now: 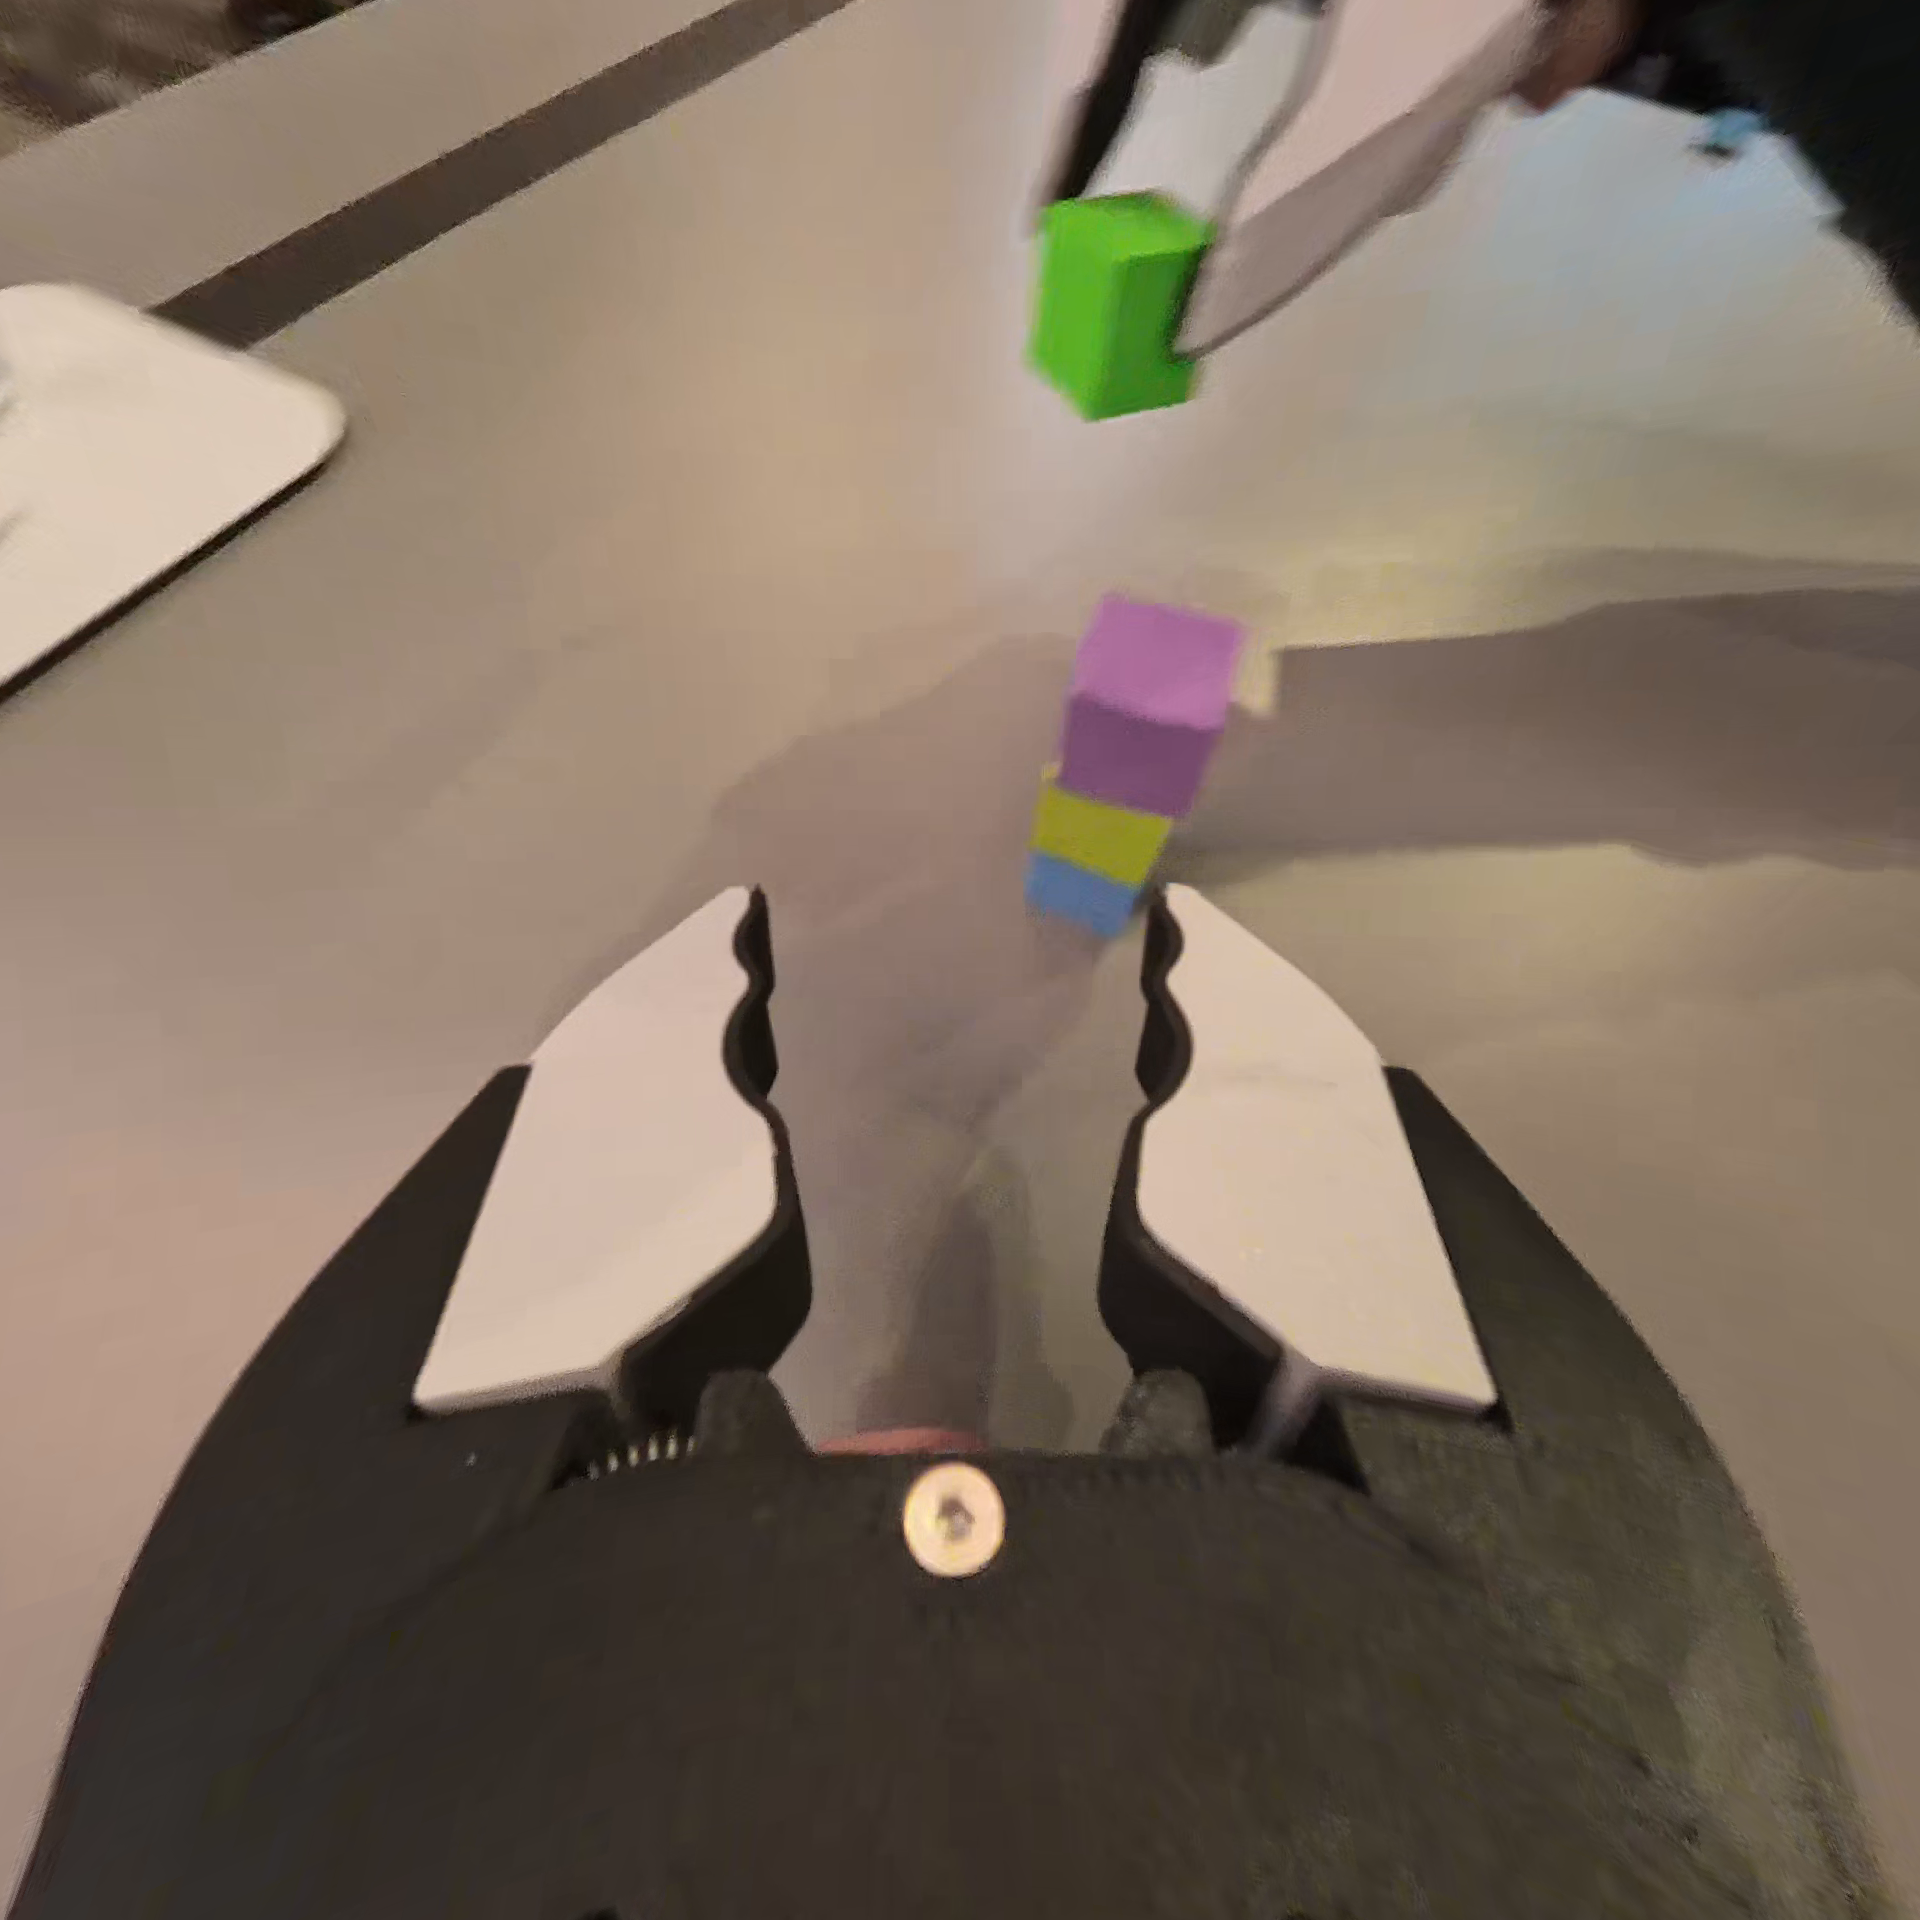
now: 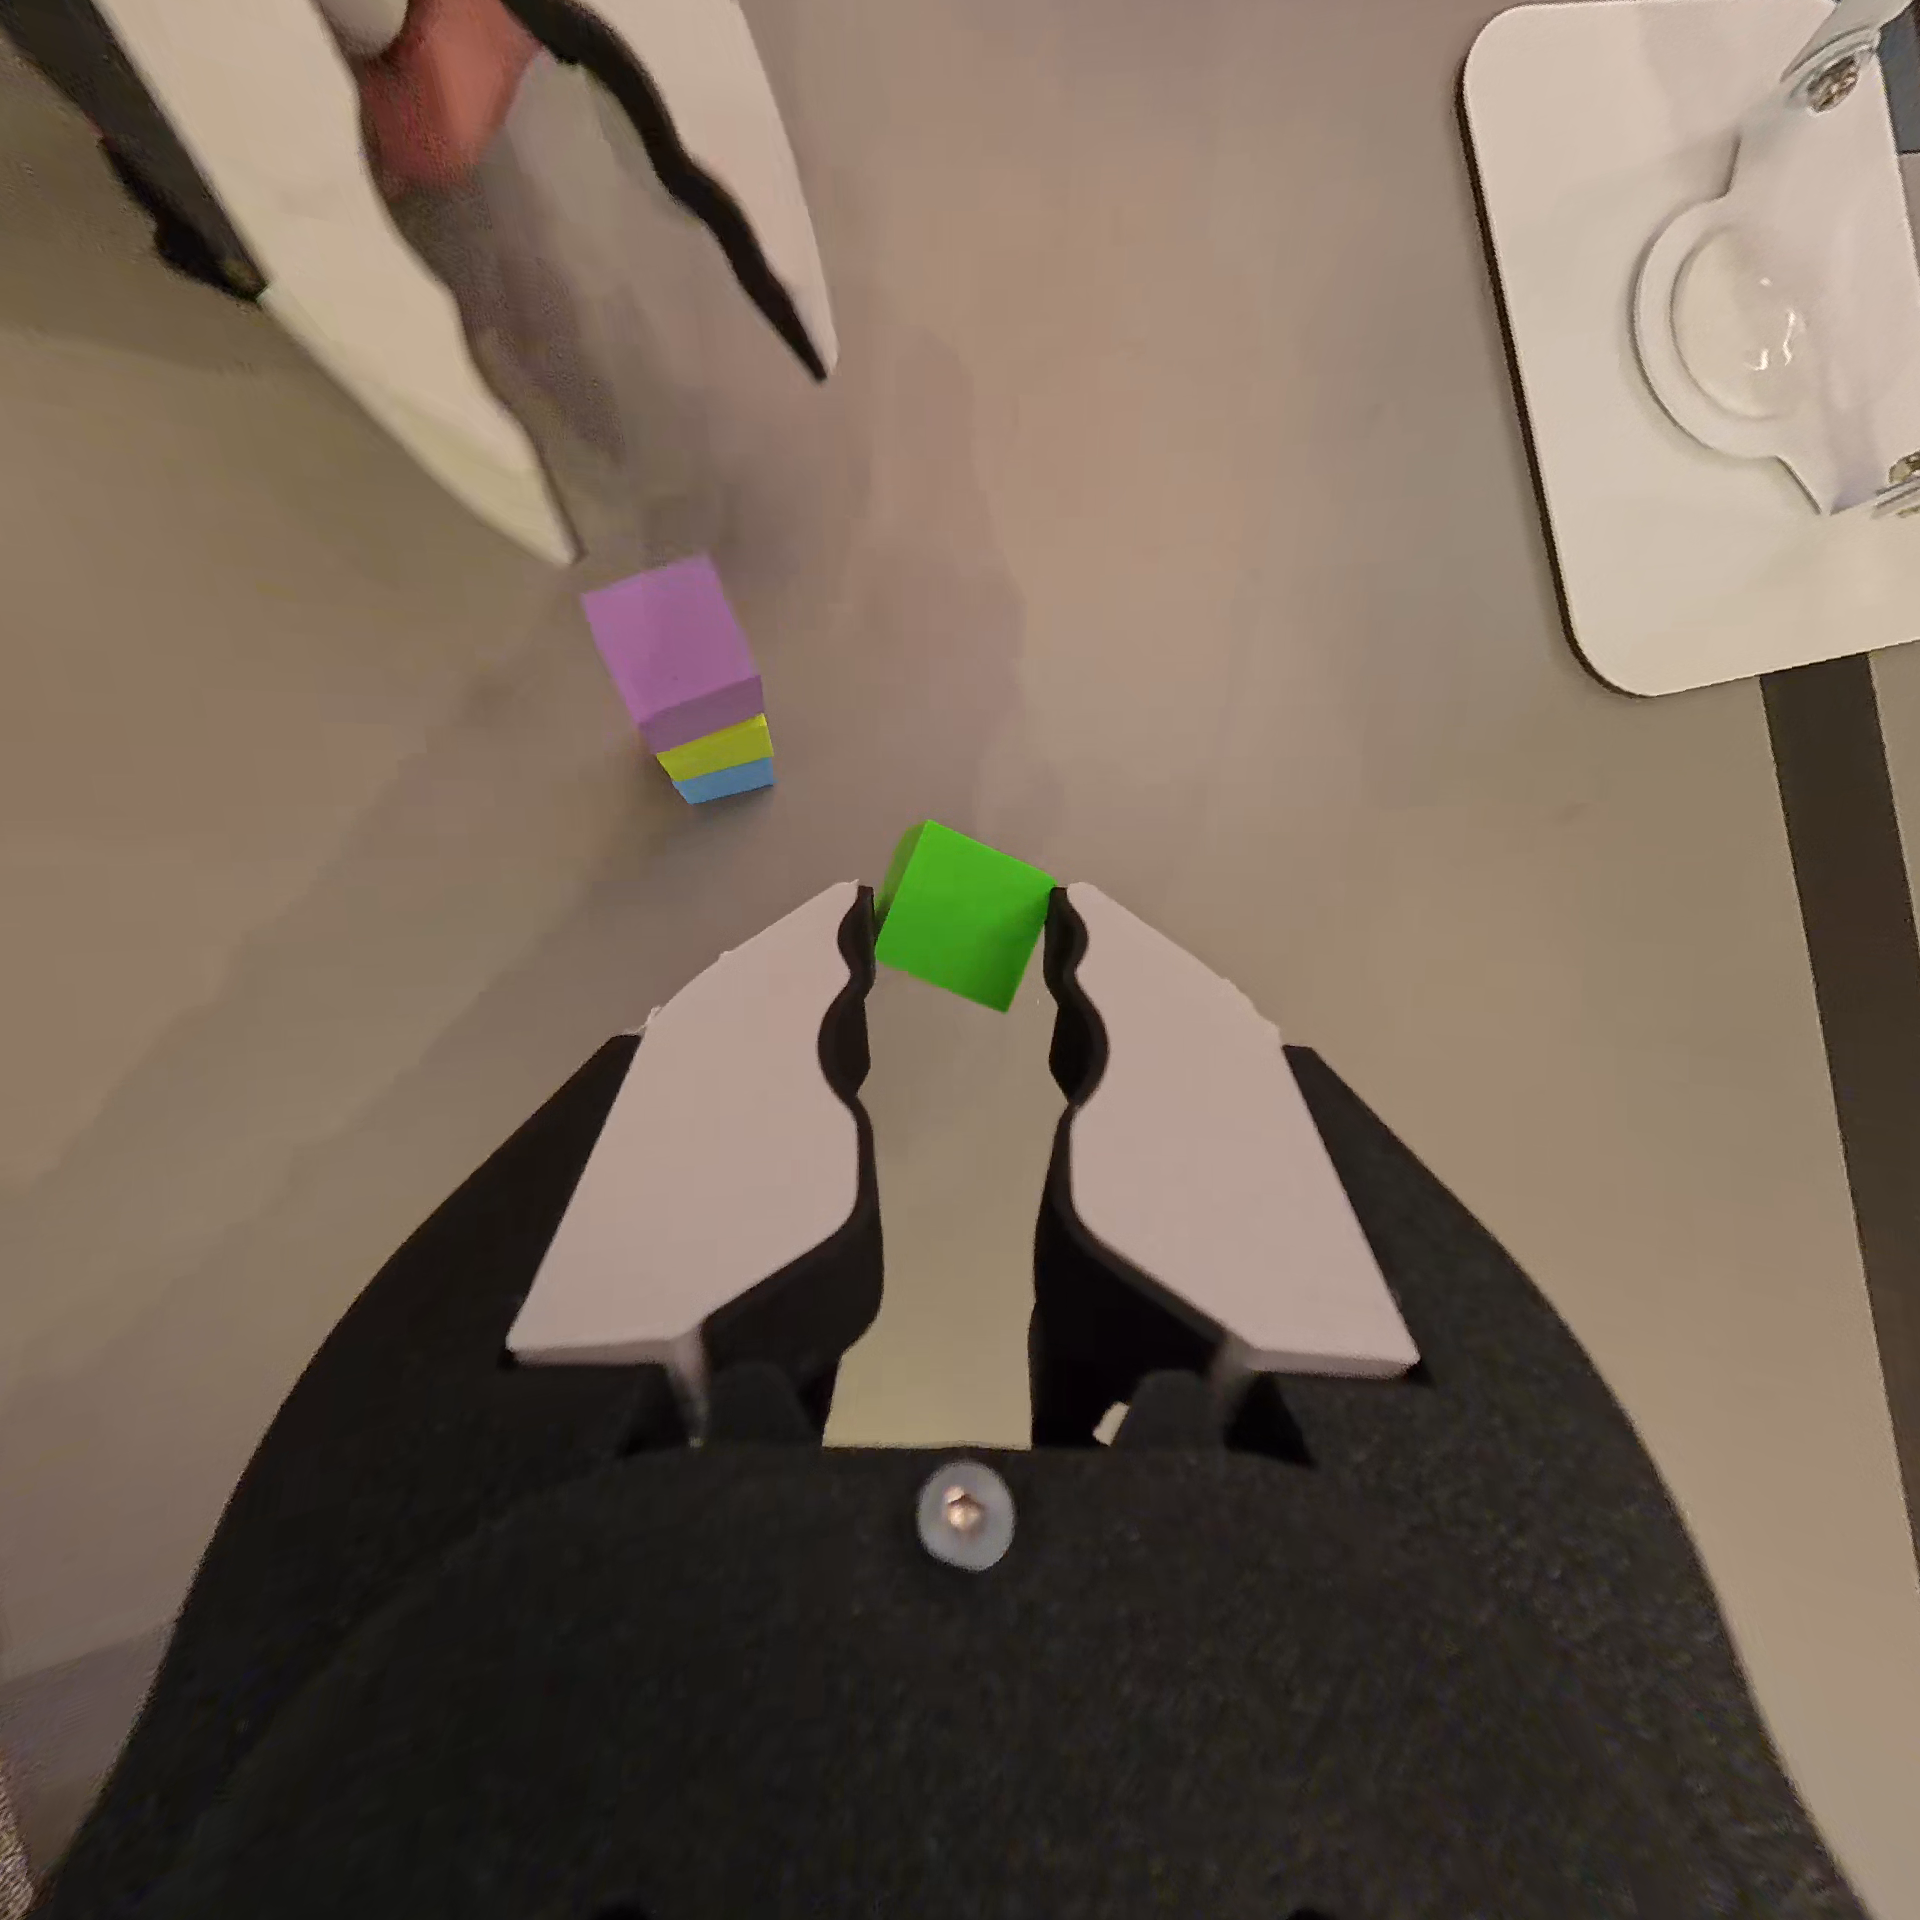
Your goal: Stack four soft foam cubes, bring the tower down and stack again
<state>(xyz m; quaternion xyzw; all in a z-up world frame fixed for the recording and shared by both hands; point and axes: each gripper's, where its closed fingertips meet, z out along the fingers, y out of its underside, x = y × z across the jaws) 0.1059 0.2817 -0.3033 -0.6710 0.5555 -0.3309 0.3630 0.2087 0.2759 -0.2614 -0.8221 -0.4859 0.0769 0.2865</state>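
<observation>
**Three cubes stacked, the fourth in the air**

Three foam cubes stand as a tower on the grey table (image 2: 1143,520): purple cube (image 2: 670,644) on yellow cube (image 2: 717,750) on blue cube (image 2: 727,781), left of centre in the right wrist view. The right gripper (image 2: 961,904) pinches the green cube (image 2: 961,914), pads pressing opposite faces, the cube skewed between them. The left gripper (image 1: 956,914) is spread wide with nothing in it, close to the tower's base.

Foam this light probably dents under pressure and tips easily; flat opposite faces look the safest hold. Only the right wrist view shows the skewed hold and a white plate with a clear dome (image 2: 1704,343) at upper right; the left wrist view shows the cube well above the tower.
</observation>
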